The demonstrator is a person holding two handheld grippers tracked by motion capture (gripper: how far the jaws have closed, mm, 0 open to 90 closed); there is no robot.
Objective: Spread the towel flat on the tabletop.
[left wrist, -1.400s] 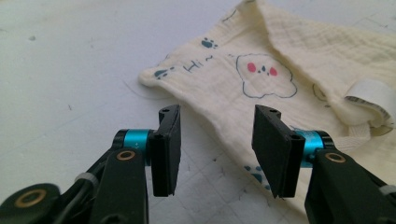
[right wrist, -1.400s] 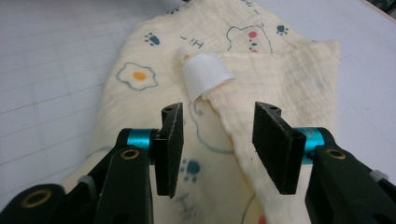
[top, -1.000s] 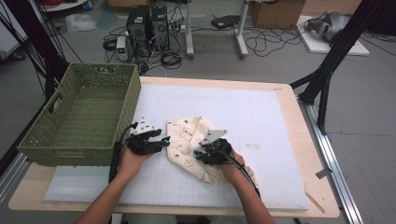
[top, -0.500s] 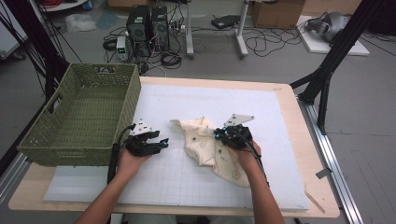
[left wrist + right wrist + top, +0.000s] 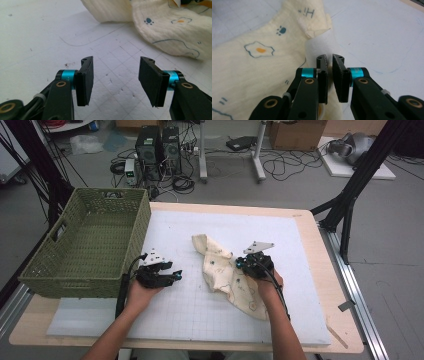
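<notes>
Your right gripper (image 5: 248, 265) has its black jaws pinched on a white fold at the edge of the cream muslin cloth printed with fried eggs and paw marks (image 5: 227, 275), a sliver of fabric showing between the pads in the right gripper view (image 5: 329, 75). Compared with a second ago, you have carried that edge from the middle of the white gridded foam mat (image 5: 295, 270) out toward three o'clock, so the cloth now lies drawn out, running from about eleven o'clock down to five o'clock under your right forearm. Your left gripper (image 5: 170, 276) has let go: its jaws stand wide apart with nothing between them (image 5: 115, 82), resting low over bare mat, the cloth lying just off at its one o'clock. The green woven plastic basket (image 5: 85, 245) sits at nine o'clock, unmoved.
</notes>
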